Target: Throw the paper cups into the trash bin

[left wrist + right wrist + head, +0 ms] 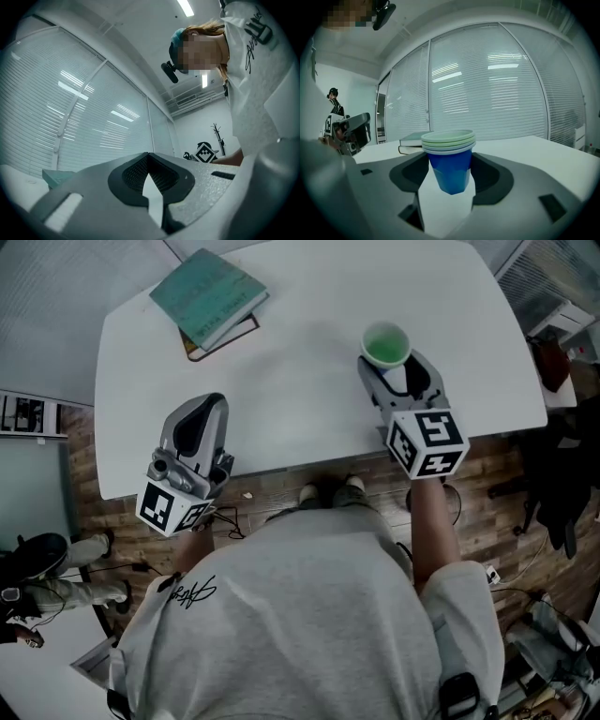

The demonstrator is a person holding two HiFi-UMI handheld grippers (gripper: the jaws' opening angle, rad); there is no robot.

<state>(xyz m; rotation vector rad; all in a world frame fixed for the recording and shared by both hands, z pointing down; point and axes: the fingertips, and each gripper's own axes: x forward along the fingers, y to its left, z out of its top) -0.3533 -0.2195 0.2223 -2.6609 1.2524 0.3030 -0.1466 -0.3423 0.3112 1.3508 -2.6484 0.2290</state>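
Left gripper (149,155): jaw tips together, nothing between. Window blinds (93,117) behind. Teal book (55,177) lower left. White shirt (255,84) right.

Blue paper cups (450,164), pale green rims — white table (309,381); teal books (211,296); brown wood-grain floor (80,442).

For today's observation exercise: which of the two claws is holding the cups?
The right claw, shut on the stacked cups; the left claw is shut on nothing.

Left claw (212,404) pinched closed, empty; right claw (394,362) clamps stacked paper cups (385,341).
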